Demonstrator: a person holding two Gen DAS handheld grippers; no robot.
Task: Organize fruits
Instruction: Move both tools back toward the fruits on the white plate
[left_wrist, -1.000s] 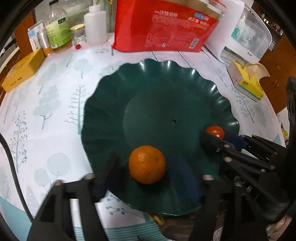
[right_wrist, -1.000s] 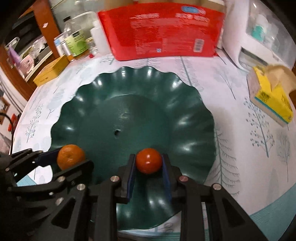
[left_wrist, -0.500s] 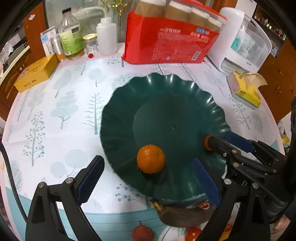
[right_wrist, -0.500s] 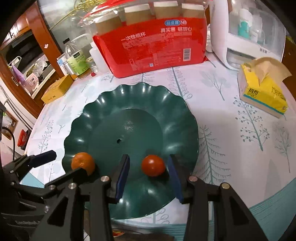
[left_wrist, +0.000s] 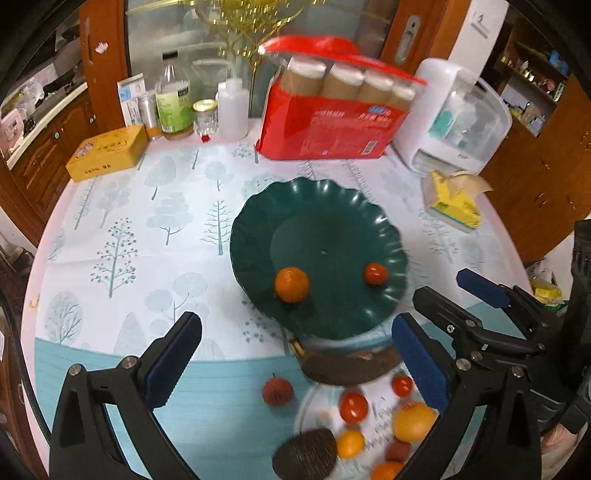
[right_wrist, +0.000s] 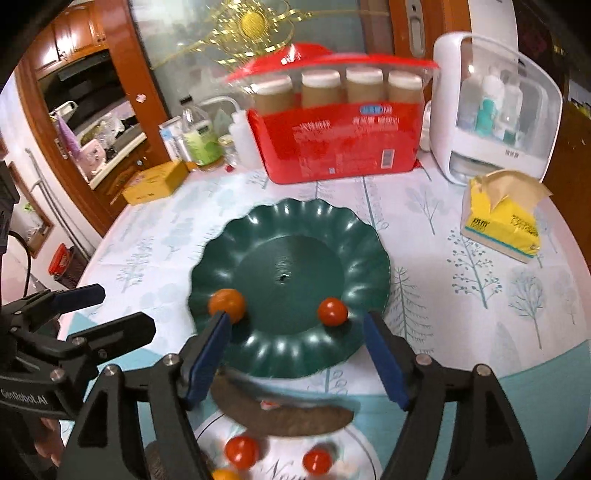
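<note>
While both pairs of fingers stand wide apart and hold nothing, the left gripper (left_wrist: 291, 358) and the right gripper (right_wrist: 299, 362) hang above the near edge of the worktop (left_wrist: 122, 221), which is covered with a tree-printed cloth. Two fruits already lie in the dark green scalloped plastic plate (left_wrist: 295, 206): a round orange mandarin (left_wrist: 291, 284) near its front left rim and a small glossy red tomato (left_wrist: 375, 273) to the right of it, the two well apart.

More fruit waits on a pale printed plate (left_wrist: 317, 398) nearer the camera: red cherry tomatoes (left_wrist: 354, 407), a larger smooth orange (left_wrist: 413, 421), a smaller orange citrus (left_wrist: 350, 443), and a bumpy red lychee-like fruit (left_wrist: 277, 392) just beside that plate. Two rough brown shapes there are too blurred to name.

All of this looks light. The tomatoes seem thin-skinned, slick and easily crushed, so they probably want a gentle pinch across the widest part, with the pads level. The citrus should be firmer, with dimpled peel that grips better; across its middle seems the safest hold. Being round, any of them may roll once set down in the green plate.
</note>
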